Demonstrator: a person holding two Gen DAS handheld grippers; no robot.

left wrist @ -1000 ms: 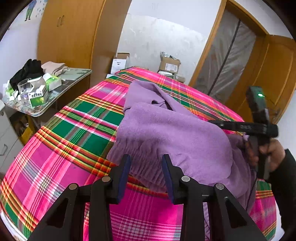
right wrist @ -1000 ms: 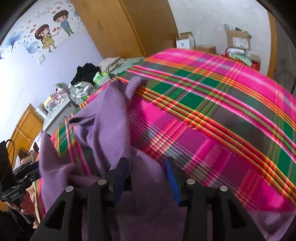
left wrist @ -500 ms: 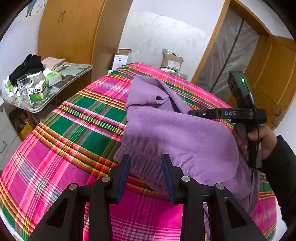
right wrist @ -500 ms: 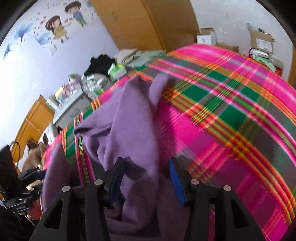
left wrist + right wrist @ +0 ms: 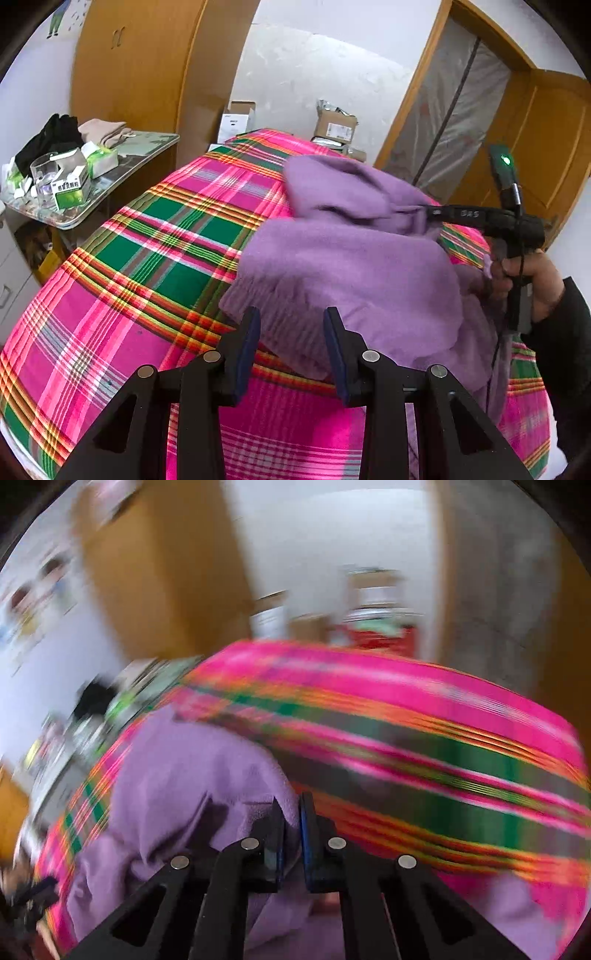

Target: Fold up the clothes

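Note:
A purple fleece garment (image 5: 351, 266) lies bunched on the pink and green plaid bedspread (image 5: 147, 266). My left gripper (image 5: 291, 317) stands open just in front of its ribbed hem (image 5: 280, 295), pads not pressing it. In the left wrist view my right gripper (image 5: 434, 213) reaches in from the right, held by a hand (image 5: 524, 273), and pinches a raised fold. The right wrist view is blurred by motion. There my right gripper (image 5: 291, 801) has its jaws closing to a narrow gap with the purple garment (image 5: 192, 760) caught between them, above the bedspread (image 5: 406, 709).
A side table (image 5: 140, 147) at the left carries small boxes, a glass and folded clothes. Cardboard boxes (image 5: 334, 125) stand past the bed's far end. A wooden wardrobe (image 5: 140, 66) fills the back left and a wooden door (image 5: 546, 147) the right.
My right gripper's jaws went from wide apart to nearly together on a fold of the garment, and it swung and rose. The garment's upper part lifted and shifted right. The left gripper stayed put.

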